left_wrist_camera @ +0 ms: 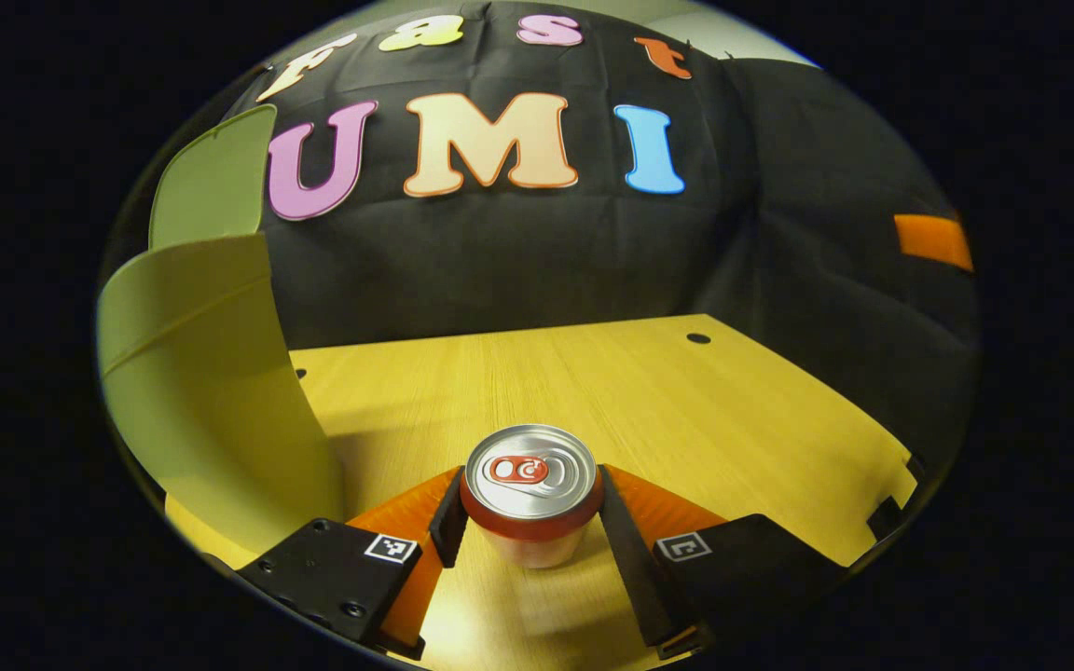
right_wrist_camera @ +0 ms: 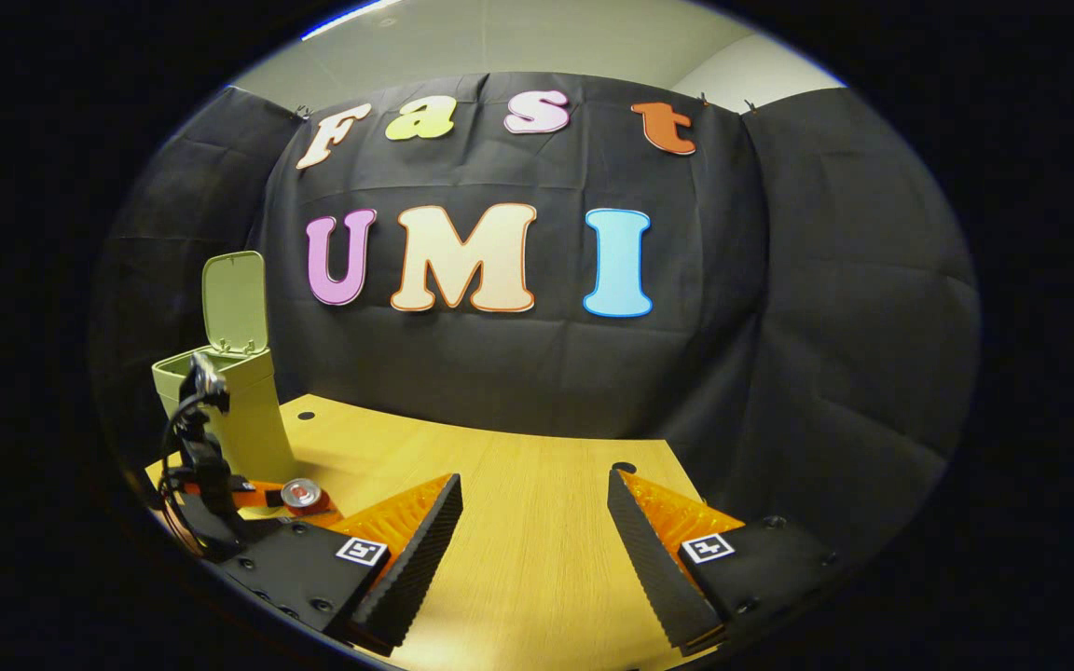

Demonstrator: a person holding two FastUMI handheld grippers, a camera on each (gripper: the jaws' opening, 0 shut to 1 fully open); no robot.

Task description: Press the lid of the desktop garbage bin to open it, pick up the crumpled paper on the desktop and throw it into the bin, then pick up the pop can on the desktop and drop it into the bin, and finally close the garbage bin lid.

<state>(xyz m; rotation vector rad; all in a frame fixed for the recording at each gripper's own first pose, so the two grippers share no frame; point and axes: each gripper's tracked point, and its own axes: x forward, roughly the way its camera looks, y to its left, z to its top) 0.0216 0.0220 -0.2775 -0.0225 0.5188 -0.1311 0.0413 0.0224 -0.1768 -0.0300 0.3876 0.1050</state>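
Left gripper view: left gripper (left_wrist_camera: 531, 522) fingers clamp the can (left_wrist_camera: 531, 489), upright, near the table's (left_wrist_camera: 686, 410) front edge, beside the bin (left_wrist_camera: 211, 391), lid (left_wrist_camera: 211, 182) up. Slip risk: smooth wall. Right gripper view: right gripper (right_wrist_camera: 534, 531) spread, empty.

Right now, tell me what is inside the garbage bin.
The garbage bin stands with its lid raised, but both views look at its outer wall; its inside is hidden, so the contents cannot be told.
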